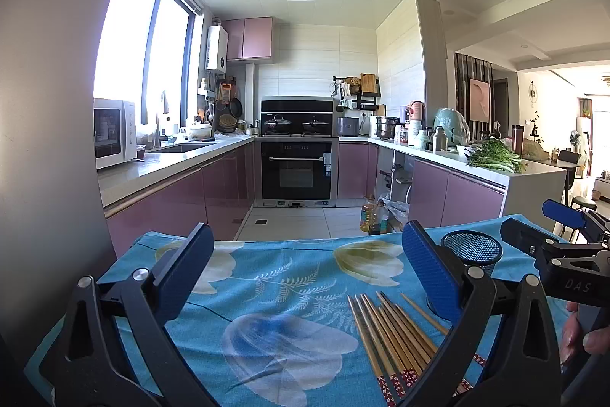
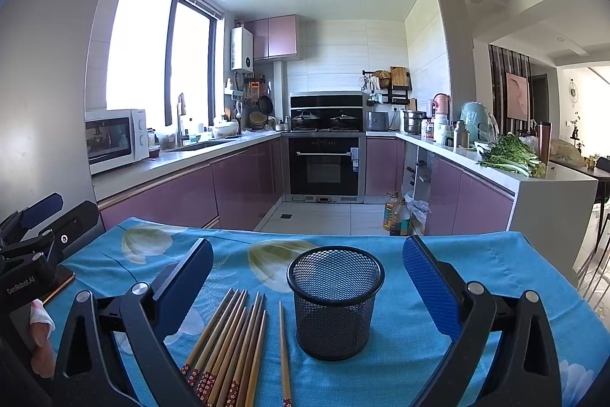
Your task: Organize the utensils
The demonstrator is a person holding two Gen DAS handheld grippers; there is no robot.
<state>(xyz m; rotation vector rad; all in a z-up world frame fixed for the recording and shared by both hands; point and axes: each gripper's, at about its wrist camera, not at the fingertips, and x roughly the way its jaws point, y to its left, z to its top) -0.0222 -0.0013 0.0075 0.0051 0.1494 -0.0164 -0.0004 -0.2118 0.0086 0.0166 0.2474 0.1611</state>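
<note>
Several wooden chopsticks with red patterned ends lie in a bundle on the blue floral cloth, one single chopstick lying apart to their right. An empty black mesh cup stands upright right of them. My right gripper is open and empty, its fingers either side of the cup and chopsticks, above the cloth. In the left wrist view the chopsticks lie at lower right and the mesh cup is partly hidden behind my right finger. My left gripper is open and empty.
The table stands in a kitchen with pink cabinets; an oven is at the back. Oil bottles stand on the floor beyond the table's far edge. The other gripper shows at the right edge of the left wrist view.
</note>
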